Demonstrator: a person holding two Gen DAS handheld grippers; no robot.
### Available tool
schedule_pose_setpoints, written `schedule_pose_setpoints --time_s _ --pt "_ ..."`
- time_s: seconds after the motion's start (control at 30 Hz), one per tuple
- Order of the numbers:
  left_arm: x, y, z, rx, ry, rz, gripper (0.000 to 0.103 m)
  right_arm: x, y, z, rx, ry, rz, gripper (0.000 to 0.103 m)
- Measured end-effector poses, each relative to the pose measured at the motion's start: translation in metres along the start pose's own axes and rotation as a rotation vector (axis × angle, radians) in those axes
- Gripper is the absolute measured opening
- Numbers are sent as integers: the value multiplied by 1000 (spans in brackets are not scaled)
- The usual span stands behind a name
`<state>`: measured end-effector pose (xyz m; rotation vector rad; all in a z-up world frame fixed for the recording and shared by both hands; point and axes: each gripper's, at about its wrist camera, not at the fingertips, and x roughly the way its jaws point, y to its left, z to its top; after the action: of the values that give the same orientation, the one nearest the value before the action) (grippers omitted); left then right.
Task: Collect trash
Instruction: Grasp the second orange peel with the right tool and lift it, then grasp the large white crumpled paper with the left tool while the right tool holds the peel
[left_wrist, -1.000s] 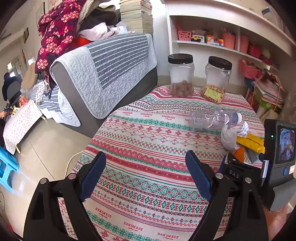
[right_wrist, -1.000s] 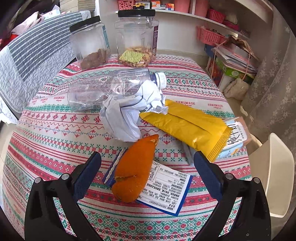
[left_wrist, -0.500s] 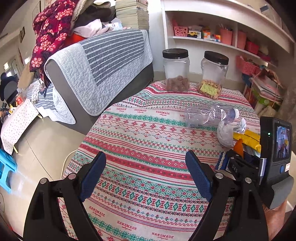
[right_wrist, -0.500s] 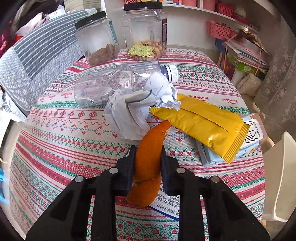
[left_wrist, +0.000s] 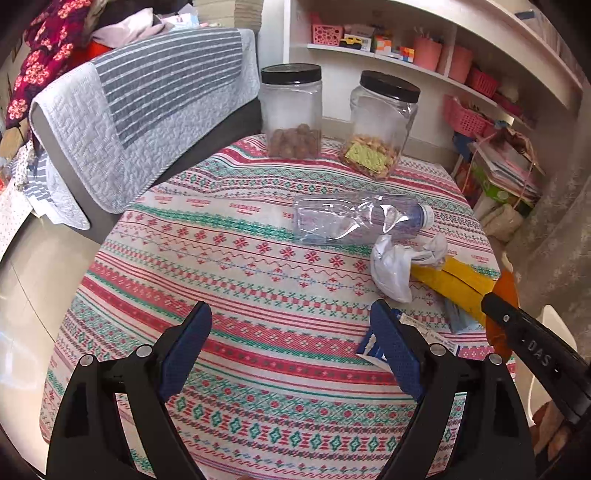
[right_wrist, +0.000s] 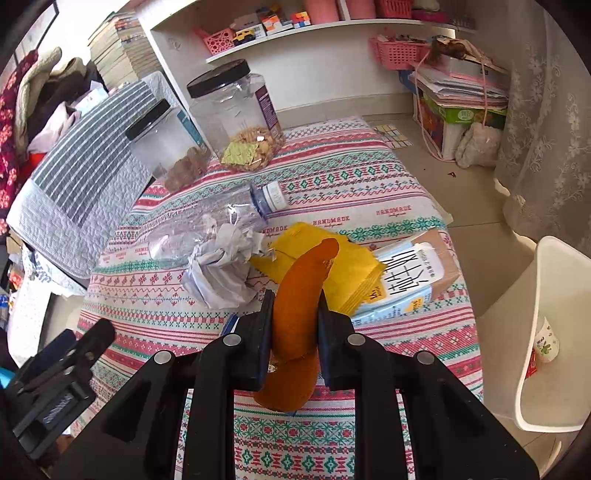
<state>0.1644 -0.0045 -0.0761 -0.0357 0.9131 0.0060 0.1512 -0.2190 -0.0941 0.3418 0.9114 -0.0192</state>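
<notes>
One piece, the orange peel (right_wrist: 300, 295), was clamped in my right gripper (right_wrist: 295, 317) above the table's right edge; left gripper (left_wrist: 288, 350) gaped empty, bottle (left_wrist: 354, 221), paper wad (left_wrist: 395, 269), yellow wrapper (right_wrist: 325, 266), carton (right_wrist: 410, 280) uncollected.

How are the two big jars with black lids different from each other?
The left jar holds round brown pieces; the right jar holds pale yellowish snacks with a yellow-green packet. In the left wrist view the left jar looks cloudy white inside, while the right jar looks clear. Both stand upright on the patterned tablecloth, are mostly empty, and have black lids screwed on.
</notes>
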Motion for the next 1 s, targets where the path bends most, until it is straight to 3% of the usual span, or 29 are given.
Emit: schedule_pose_setpoints --time_s 0.1,0.27,0.37,0.47,0.63,0.67,0.73,0.77,1.0 --pt "16 -18 7 42 14 -55 85 -10 -11 4 38 -8 15 20" --pt "39 -50 15 202 -12 -31 85 -19 -21 10 74 -25 35 21" --pt "57 -63 14 256 15 -36 85 -17 -24 12 92 -19 43 21" --pt "78 -67 13 264 53 -30 85 -16 -24 12 97 -14 42 21" --pt "89 -73 25 230 41 -103 85 -16 -24 12 95 -13 36 21" --pt "92 -75 28 222 52 -118 83 -16 -26 11 95 -12 34 21" --pt "100 -77 32 204 100 -149 57 -17 -27 12 93 -13 31 21" --pt "102 -77 33 198 130 -169 39 -19 -28 12 91 -14 31 21" --pt "64 -57 19 169 87 -111 37 -40 -22 11 46 -51 41 21"
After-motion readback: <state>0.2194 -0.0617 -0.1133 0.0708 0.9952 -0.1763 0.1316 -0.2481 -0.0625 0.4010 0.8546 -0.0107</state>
